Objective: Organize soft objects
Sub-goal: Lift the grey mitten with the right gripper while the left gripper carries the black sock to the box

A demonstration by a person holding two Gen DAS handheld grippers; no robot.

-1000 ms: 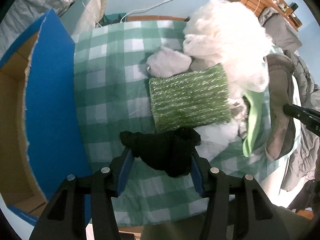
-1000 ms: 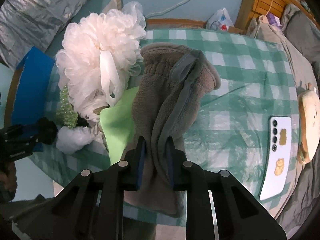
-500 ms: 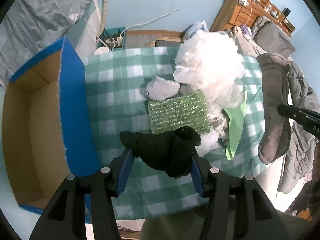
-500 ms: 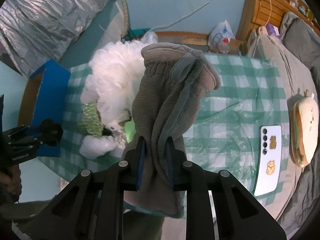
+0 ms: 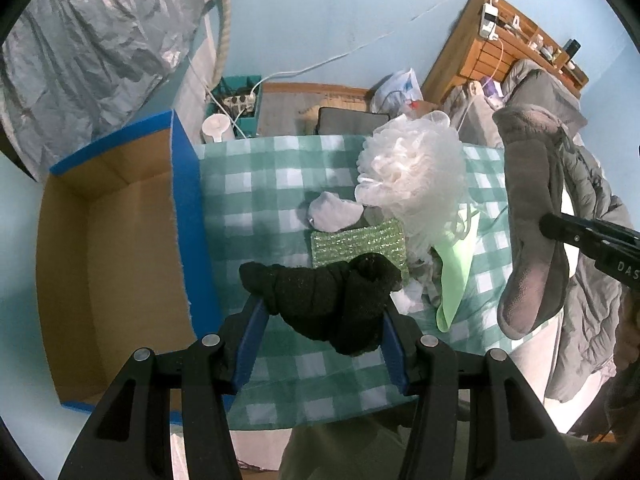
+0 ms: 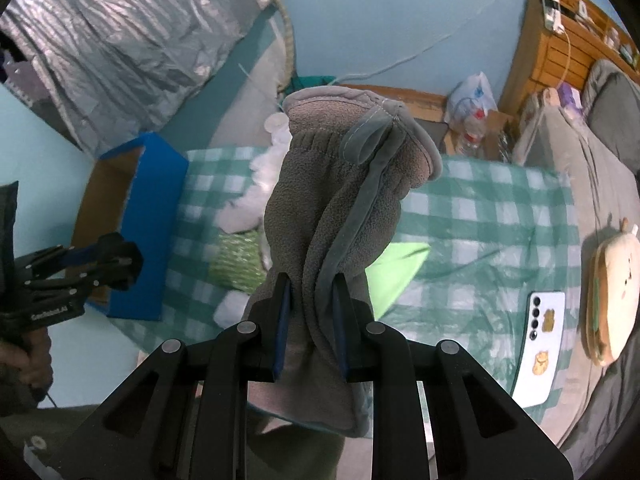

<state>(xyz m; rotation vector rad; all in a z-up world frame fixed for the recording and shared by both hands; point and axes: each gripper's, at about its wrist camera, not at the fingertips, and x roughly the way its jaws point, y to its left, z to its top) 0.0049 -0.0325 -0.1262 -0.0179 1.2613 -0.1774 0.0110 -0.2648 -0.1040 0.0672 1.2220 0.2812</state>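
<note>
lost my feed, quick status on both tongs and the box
Left tongs shut on black knit piece. Right tongs shut on grey mitten. Blue box open, nothing seen blocking it.

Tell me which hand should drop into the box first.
Left, probably. The left gripper, shut on the black sock, hangs right beside the open box; the right gripper's grey mitten is farther away.

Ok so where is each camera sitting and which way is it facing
Left wrist: on the left gripper, looking steeply down at the checked table and box; its fingers clamp a black sock.
Right wrist: on the right gripper, looking down; its fingers clamp a grey mitten; a hand shows at left.
Shared: table, box, loofah, and each other's gripper.
</note>
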